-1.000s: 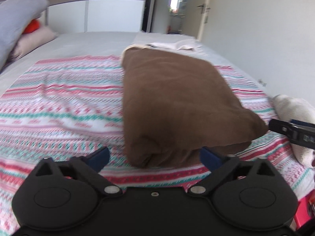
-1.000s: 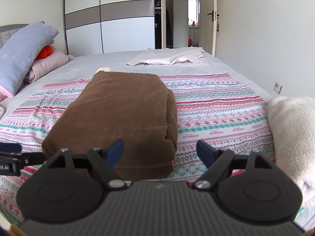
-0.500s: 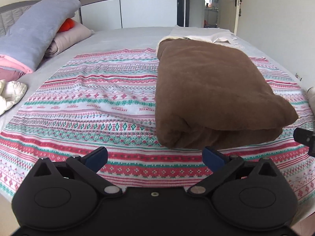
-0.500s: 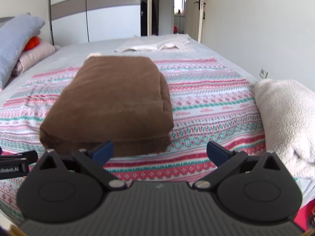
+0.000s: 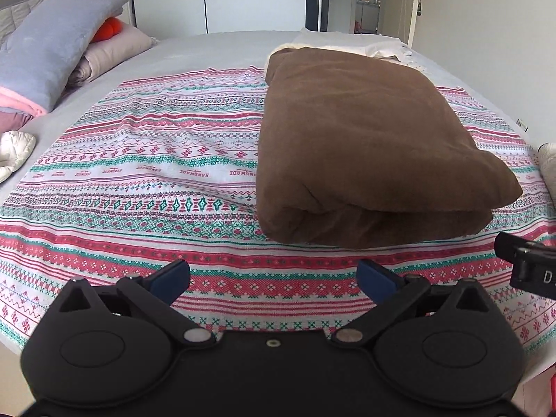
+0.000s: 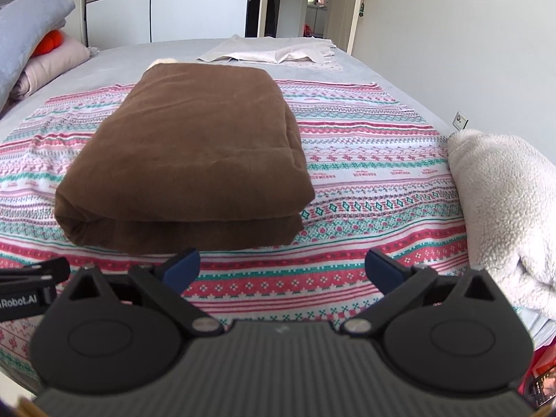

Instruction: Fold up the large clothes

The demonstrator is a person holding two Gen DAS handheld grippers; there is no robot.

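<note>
A thick brown garment (image 5: 365, 146) lies folded into a rectangular bundle (image 6: 194, 160) on a patterned pink, green and white cloth (image 5: 156, 173) spread over the bed. My left gripper (image 5: 274, 274) hangs open near the bed's front edge, a short way in front of the bundle's near end, with nothing between its blue pads. My right gripper (image 6: 283, 266) is open wide as well, just off the bundle's near right corner, empty. Each gripper's side shows at the edge of the other's view.
A fluffy white folded blanket (image 6: 510, 208) lies at the right edge of the bed. A white garment (image 6: 278, 52) lies flat at the far end. Pillows and bedding (image 5: 59, 41) are piled at the left. A white padded item (image 5: 14, 149) lies at the left edge.
Both grippers have drawn back from the brown bundle toward the bed's front edge and tilted down. The right gripper's jaws have spread wider. The bundle lies still.
</note>
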